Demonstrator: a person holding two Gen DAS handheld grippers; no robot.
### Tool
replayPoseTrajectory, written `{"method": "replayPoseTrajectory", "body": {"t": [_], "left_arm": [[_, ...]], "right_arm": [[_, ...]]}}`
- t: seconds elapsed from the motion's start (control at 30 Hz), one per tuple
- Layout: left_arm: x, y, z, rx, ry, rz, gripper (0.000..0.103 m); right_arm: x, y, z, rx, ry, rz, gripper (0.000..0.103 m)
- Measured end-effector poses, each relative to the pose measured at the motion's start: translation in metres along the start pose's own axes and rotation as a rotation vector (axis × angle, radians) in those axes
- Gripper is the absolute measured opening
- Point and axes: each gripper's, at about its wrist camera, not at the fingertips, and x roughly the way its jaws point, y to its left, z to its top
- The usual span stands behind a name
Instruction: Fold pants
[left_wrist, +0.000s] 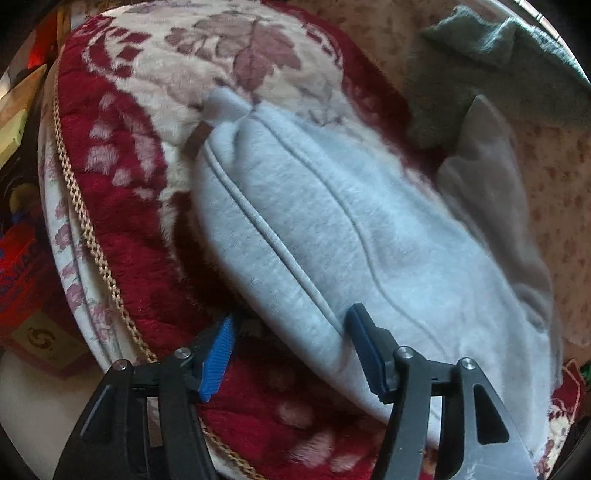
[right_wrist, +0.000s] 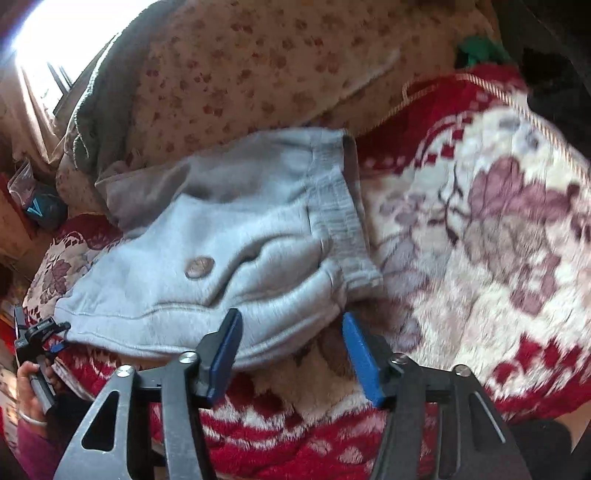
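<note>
Light grey sweatpants (left_wrist: 325, 229) lie folded lengthwise on a red and cream floral blanket (left_wrist: 122, 206). In the left wrist view my left gripper (left_wrist: 291, 350) is open, its blue pads astride the near seam edge of the pants. In the right wrist view the pants (right_wrist: 229, 243) show their ribbed waistband (right_wrist: 340, 206) and a round brown patch (right_wrist: 199, 266). My right gripper (right_wrist: 291, 354) is open at the near edge below the waistband; its left pad overlaps the fabric. The left gripper (right_wrist: 40, 332) shows at the far left, held by a hand.
A dark green cloth (left_wrist: 491, 74) and a beige floral cover (right_wrist: 258, 62) lie behind the pants. The blanket's braided edge (left_wrist: 81, 221) drops off at the left, with red boxes (left_wrist: 22, 266) on the floor beyond.
</note>
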Motion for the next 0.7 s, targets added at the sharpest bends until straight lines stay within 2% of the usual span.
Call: {"method": "replayPoseTrajectory", "body": {"t": [0.03, 0.1, 0.17, 0.23, 0.3, 0.4, 0.47, 0.53, 0.6, 0.7], "left_arm": [[0.002, 0.0, 0.0, 0.009, -0.001, 0.007, 0.061], [-0.002, -0.002, 0.0, 0.028, -0.01, 0.029, 0.061], [-0.006, -0.004, 0.0, 0.037, -0.015, 0.043, 0.061], [-0.017, -0.007, -0.001, 0.059, -0.043, 0.042, 0.061], [-0.03, -0.011, -0.003, 0.083, -0.085, 0.047, 0.062], [-0.051, -0.023, -0.003, 0.128, -0.155, 0.039, 0.074], [-0.062, -0.037, -0.005, 0.167, -0.198, 0.016, 0.078], [-0.069, -0.054, -0.008, 0.216, -0.235, 0.004, 0.084], [-0.07, -0.071, -0.01, 0.254, -0.261, -0.014, 0.085], [-0.07, -0.097, -0.014, 0.307, -0.255, -0.056, 0.086]], "right_arm": [[0.002, 0.003, 0.002, -0.016, -0.002, -0.001, 0.077], [0.011, 0.012, 0.003, -0.049, 0.03, 0.003, 0.077], [0.029, 0.022, 0.001, -0.097, 0.099, 0.012, 0.077], [0.036, 0.027, -0.001, -0.122, 0.135, -0.011, 0.077], [0.033, 0.03, 0.001, -0.136, 0.114, -0.011, 0.077], [0.021, 0.036, 0.013, -0.143, 0.06, 0.02, 0.077], [0.013, 0.043, 0.022, -0.157, 0.023, 0.052, 0.08], [0.008, 0.053, 0.03, -0.18, -0.011, 0.077, 0.086], [0.007, 0.065, 0.037, -0.213, -0.036, 0.101, 0.088], [0.011, 0.085, 0.046, -0.288, -0.061, 0.116, 0.088]]}}
